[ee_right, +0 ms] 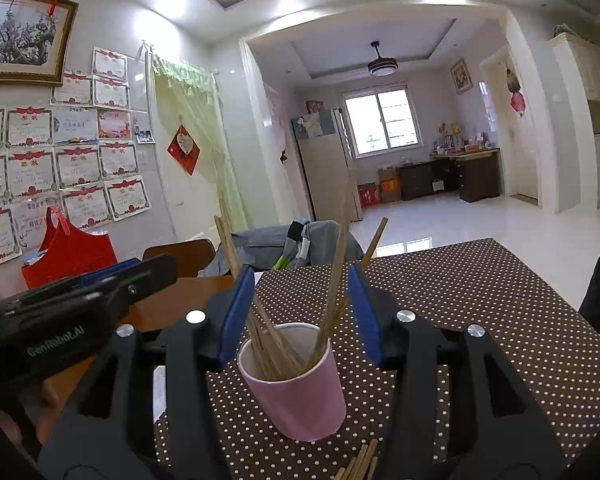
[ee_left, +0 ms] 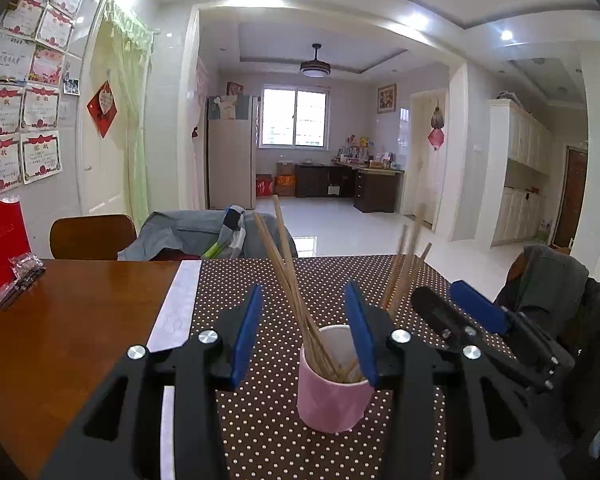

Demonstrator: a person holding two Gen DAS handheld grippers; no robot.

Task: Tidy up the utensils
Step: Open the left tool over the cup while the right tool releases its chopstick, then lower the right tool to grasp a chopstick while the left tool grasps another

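A pink cup (ee_left: 332,396) stands on the dotted brown tablecloth (ee_left: 380,276) with several wooden chopsticks (ee_left: 286,268) leaning out of it. My left gripper (ee_left: 304,332) is open just above the cup, its blue pads either side of the left bundle without touching it. More chopsticks (ee_left: 406,264) lean out to the right. From the right side my right gripper (ee_right: 300,314) is also open over the cup (ee_right: 300,396), and chopsticks (ee_right: 334,292) rise between its pads, free of both. A few loose chopsticks (ee_right: 360,464) lie on the cloth in front of the cup.
The right gripper (ee_left: 454,304) shows at the right of the left wrist view, and the left gripper (ee_right: 84,292) at the left of the right wrist view. Bare wooden table (ee_left: 72,328) lies to the left with a red bag (ee_left: 0,240). Chairs draped with clothes (ee_left: 188,236) stand behind.
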